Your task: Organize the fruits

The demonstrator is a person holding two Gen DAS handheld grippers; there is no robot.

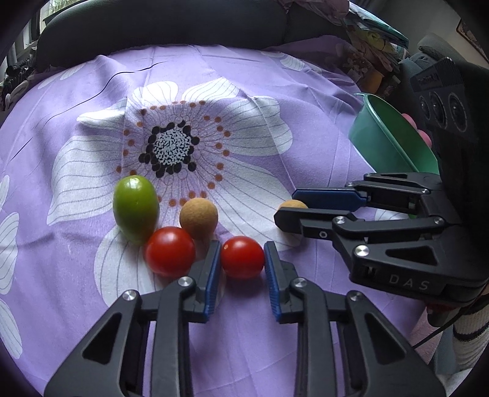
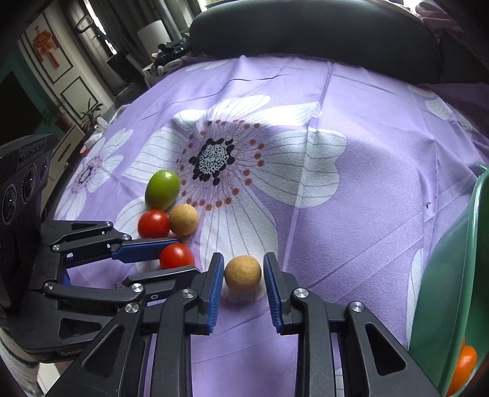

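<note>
Left gripper (image 1: 242,268) was recorded with jaws apart astride a red tomato (image 1: 242,257) on the purple floral cloth (image 1: 305,91); right gripper (image 2: 243,276) was likewise spread around a tan, rough-skinned round fruit (image 2: 243,274). Both items were judged light, smooth-rolling and bruisable, best taken gently across the widest girth. Green bowl (image 2: 443,290) was noted just to the right.

- A purple floral cloth (image 2: 366,128) fills the middle of the frame.
- A dark chair back (image 2: 305,27) spans the top.
- Upper left: panelled wall (image 2: 70,82), red hanging ornament (image 2: 45,45), potted plant (image 2: 90,113).
</note>
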